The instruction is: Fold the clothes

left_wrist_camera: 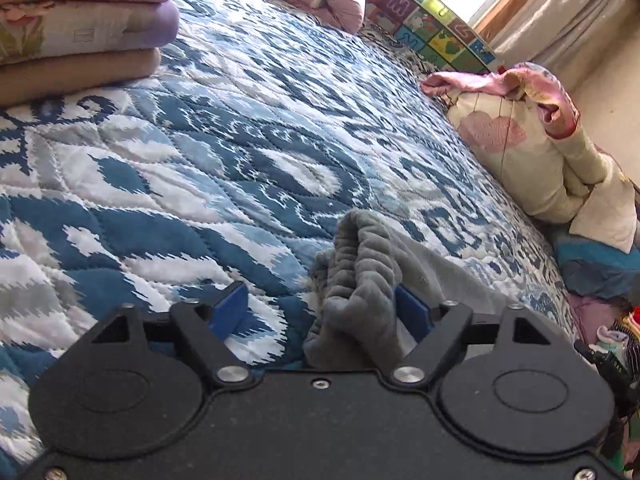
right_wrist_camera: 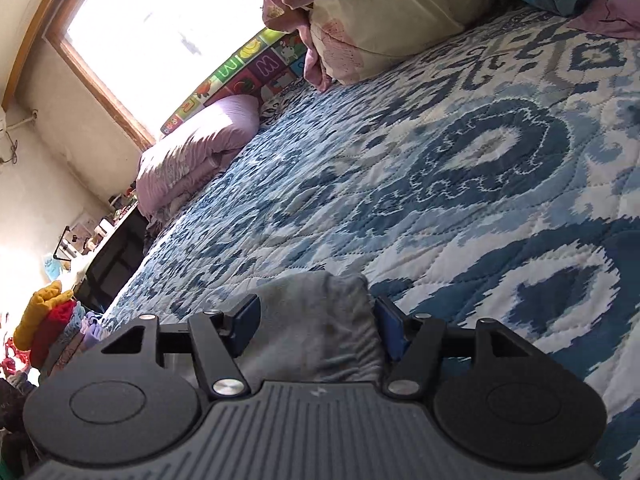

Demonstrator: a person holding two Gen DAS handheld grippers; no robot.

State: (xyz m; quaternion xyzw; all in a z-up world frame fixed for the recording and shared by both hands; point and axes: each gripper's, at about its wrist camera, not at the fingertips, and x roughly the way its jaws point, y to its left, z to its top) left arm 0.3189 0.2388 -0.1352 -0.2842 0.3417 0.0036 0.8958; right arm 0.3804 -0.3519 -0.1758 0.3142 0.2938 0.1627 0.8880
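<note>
A grey fleece garment (left_wrist_camera: 360, 280) lies bunched on the blue and white quilt (left_wrist_camera: 240, 140). In the left wrist view my left gripper (left_wrist_camera: 320, 304) stands open, its blue pads (left_wrist_camera: 230, 306) wide apart; the bunched grey cloth rests against the right pad only. In the right wrist view my right gripper (right_wrist_camera: 318, 322) also has its blue pads (right_wrist_camera: 390, 328) apart, with a wide fold of the grey garment (right_wrist_camera: 316, 320) filling the gap between them over the quilt (right_wrist_camera: 440, 160). Whether the pads press the cloth is unclear.
Folded blankets (left_wrist_camera: 80, 28) are stacked at the far left of the bed. A cream and pink duvet bundle (left_wrist_camera: 528, 152) lies along the right edge. A lilac pillow (right_wrist_camera: 200, 152) and alphabet mat (right_wrist_camera: 240, 72) sit by the window. Colourful clothes (right_wrist_camera: 44, 320) pile beside the bed.
</note>
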